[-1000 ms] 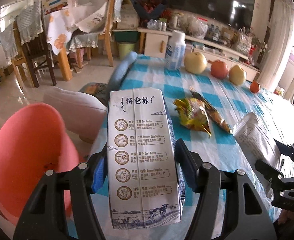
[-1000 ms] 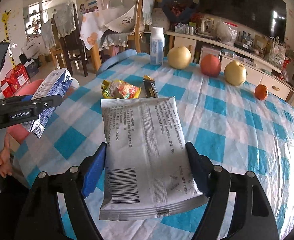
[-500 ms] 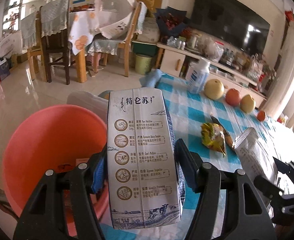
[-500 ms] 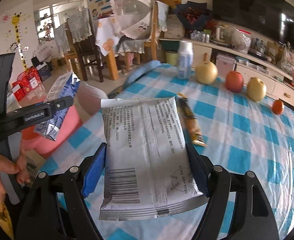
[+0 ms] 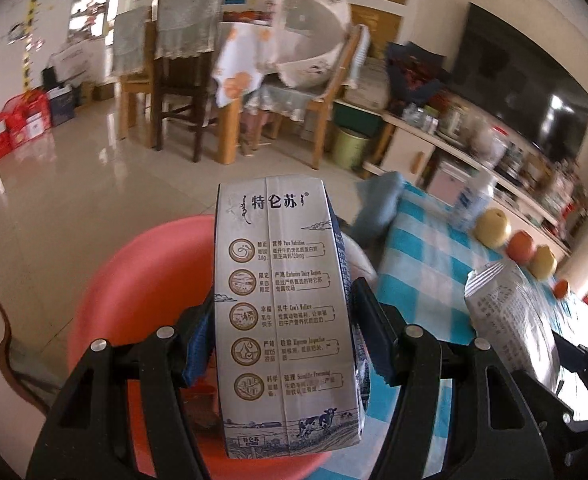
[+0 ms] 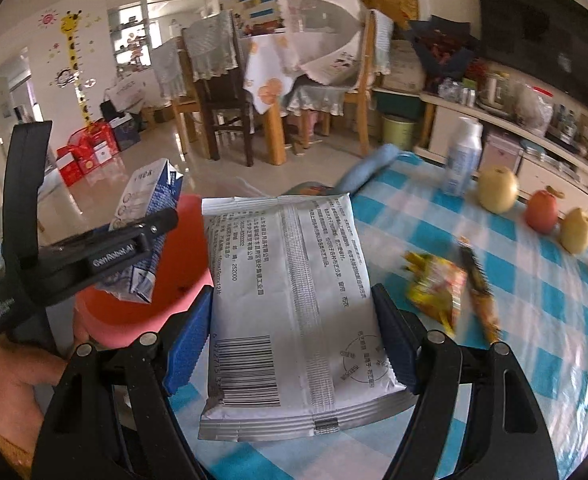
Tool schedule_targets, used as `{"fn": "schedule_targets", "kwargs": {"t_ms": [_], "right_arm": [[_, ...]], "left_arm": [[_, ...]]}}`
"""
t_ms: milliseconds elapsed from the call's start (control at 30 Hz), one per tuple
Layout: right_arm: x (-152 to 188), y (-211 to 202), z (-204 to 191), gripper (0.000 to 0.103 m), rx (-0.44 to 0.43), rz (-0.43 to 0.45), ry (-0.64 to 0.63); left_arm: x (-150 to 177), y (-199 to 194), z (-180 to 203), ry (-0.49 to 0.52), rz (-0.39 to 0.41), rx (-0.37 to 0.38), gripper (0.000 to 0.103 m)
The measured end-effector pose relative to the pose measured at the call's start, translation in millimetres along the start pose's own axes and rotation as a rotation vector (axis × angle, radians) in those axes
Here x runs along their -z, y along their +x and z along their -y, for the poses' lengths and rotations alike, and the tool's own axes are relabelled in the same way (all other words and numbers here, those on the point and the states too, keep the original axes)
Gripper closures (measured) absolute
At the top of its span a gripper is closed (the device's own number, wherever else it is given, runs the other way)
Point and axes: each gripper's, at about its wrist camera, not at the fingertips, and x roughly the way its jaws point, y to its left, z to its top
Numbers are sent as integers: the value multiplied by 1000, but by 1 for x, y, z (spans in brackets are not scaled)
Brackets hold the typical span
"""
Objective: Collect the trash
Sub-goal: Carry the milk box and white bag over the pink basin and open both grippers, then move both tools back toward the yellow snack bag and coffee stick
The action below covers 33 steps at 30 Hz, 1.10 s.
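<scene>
— Over the pink bin (image 5: pixel 145 280), through the left wrist camera, what do the left tongs (image 5: pixel 281 344) have?

— They are clamped on a milk carton (image 5: pixel 283 312), blue pads pressing both its sides. The carton stands upright in the grip, printed side toward the lens, hanging above the bin's open mouth. The bin sits on the floor just beside the worktop (image 5: pixel 426 248) with its blue-and-white checked cloth.

— Anything else from that side?

— At the right edge a silver pouch (image 5: pixel 510 320) shows, with a white bottle (image 5: pixel 474 200) and a row of fruit (image 5: pixel 522 246) farther back on the worktop.

— And from the right wrist camera?

— The right tongs (image 6: pixel 291 344) pinch that silver pouch (image 6: pixel 294 304) flat between their pads, barcode end nearest the lens, held over the worktop's (image 6: pixel 542 320) near corner. To the left, the left tongs (image 6: pixel 133 240) grip the milk carton (image 6: pixel 149 224) tilted over the pink bin (image 6: pixel 181 264), which lies partly behind the pouch. Two crumpled snack wrappers (image 6: pixel 442 284) rest on the cloth, well apart from the bin.
</scene>
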Motion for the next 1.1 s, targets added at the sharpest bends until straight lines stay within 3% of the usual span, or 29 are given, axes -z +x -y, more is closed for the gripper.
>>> {"fn": "schedule_targets", "kwargs": {"t_ms": [467, 633, 700, 800, 1000, 1100], "right_arm": [[-29, 60, -67, 26, -67, -34, -92], [-29, 73, -70, 13, -80, -32, -99], [-28, 67, -63, 12, -97, -19, -70], [-25, 55, -50, 12, -58, 11, -48], [-12, 33, -21, 11, 5, 25, -5], [-1, 26, -11, 11, 36, 16, -1]], "left_arm": [[-5, 13, -74, -216, -31, -68, 39], [-2, 24, -88, -246, -79, -111, 34], [-2, 23, -88, -238, -66, -133, 27], [-3, 18, -84, -206, -31, -141, 27], [-2, 9, -58, -94, 68, -76, 25], [0, -1, -41, -36, 164, -12, 15]]}}
